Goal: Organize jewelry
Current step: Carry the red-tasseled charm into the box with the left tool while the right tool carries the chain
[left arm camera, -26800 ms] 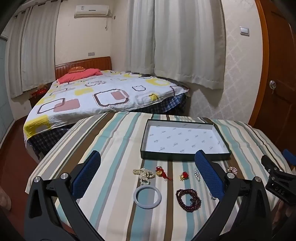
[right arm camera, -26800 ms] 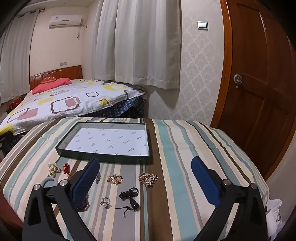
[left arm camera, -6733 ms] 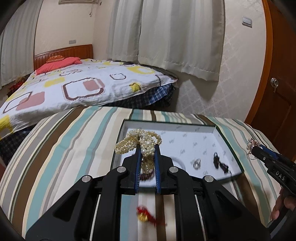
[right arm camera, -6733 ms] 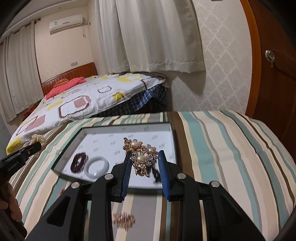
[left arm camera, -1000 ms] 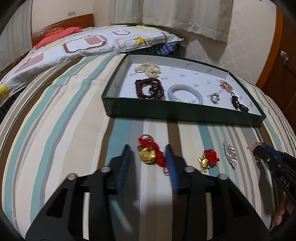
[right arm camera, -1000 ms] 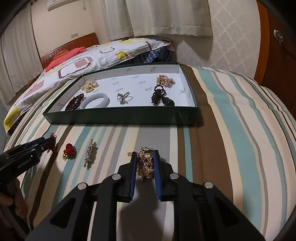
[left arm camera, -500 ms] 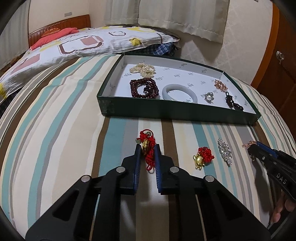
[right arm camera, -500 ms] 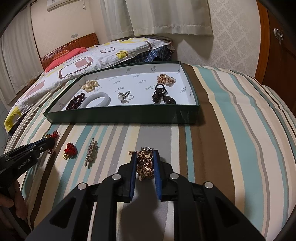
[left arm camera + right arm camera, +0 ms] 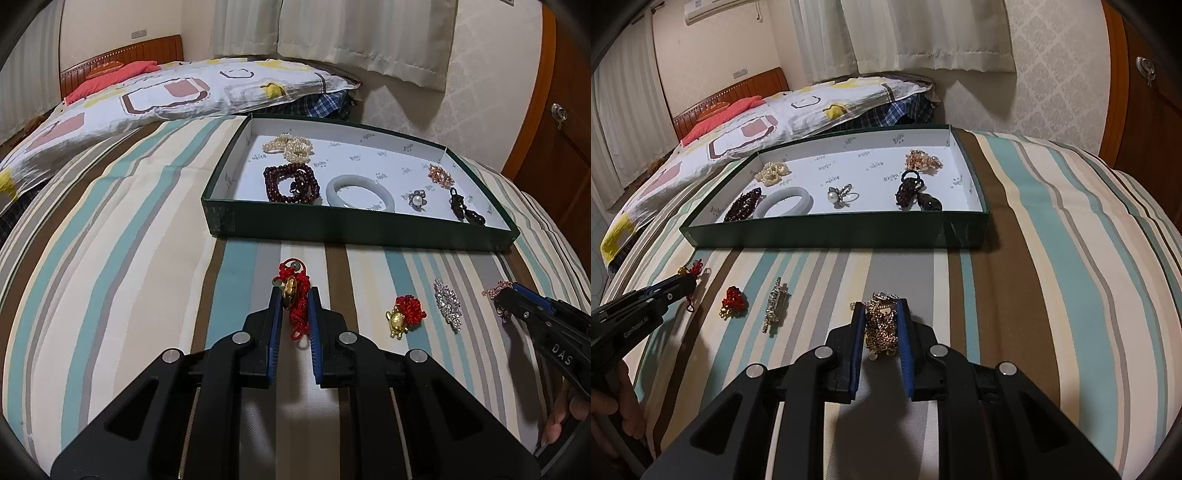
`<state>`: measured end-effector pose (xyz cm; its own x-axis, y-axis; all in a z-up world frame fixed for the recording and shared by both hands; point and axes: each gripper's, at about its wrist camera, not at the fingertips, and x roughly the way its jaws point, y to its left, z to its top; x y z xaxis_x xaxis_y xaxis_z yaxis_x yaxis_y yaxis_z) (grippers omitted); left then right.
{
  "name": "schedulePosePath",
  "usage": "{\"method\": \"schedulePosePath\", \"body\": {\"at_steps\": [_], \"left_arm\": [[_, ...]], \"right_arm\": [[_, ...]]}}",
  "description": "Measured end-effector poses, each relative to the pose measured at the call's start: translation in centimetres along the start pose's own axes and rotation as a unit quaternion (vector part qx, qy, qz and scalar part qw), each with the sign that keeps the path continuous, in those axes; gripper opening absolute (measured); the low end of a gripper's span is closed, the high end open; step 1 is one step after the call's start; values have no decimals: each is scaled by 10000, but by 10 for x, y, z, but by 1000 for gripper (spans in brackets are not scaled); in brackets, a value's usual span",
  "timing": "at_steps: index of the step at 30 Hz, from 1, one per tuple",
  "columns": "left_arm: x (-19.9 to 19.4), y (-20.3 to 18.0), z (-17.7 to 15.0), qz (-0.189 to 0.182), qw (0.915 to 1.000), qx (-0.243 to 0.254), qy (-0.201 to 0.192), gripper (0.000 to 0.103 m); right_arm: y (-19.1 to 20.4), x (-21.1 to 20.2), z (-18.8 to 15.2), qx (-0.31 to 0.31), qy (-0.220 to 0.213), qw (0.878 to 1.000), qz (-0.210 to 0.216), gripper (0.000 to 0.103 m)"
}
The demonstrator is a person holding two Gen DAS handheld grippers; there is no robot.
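Left wrist view: left gripper (image 9: 294,295) is clamped on a red-corded gold charm (image 9: 291,291), its cord hanging between the fingers (image 9: 275,317). Right of them on the striped cloth (image 9: 110,258) lie a red knot charm (image 9: 404,314) and a crystal clip (image 9: 447,304). Ahead, the green tray (image 9: 354,225) holds beads and a bangle (image 9: 360,192). Right wrist view: right gripper (image 9: 882,314) pinches a gold brooch (image 9: 882,325) between its pads, with the tray ahead and slightly left.
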<state>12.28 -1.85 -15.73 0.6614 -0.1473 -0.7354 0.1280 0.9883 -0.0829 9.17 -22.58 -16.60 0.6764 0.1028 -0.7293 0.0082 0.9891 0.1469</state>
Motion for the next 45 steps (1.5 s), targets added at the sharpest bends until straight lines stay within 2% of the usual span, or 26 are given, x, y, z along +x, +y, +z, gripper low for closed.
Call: {"method": "schedulePosePath", "body": {"at_steps": [21,45], "left_arm": [[-15,-1,6,10,9998,-13,-203,14],[-59,-16,47,-224,9957,39,-902,14]], "right_arm": [[3,-14,8,-56,-181,9998,-8,18],[10,-48,49,-193,-857,9961,64,18]]}}
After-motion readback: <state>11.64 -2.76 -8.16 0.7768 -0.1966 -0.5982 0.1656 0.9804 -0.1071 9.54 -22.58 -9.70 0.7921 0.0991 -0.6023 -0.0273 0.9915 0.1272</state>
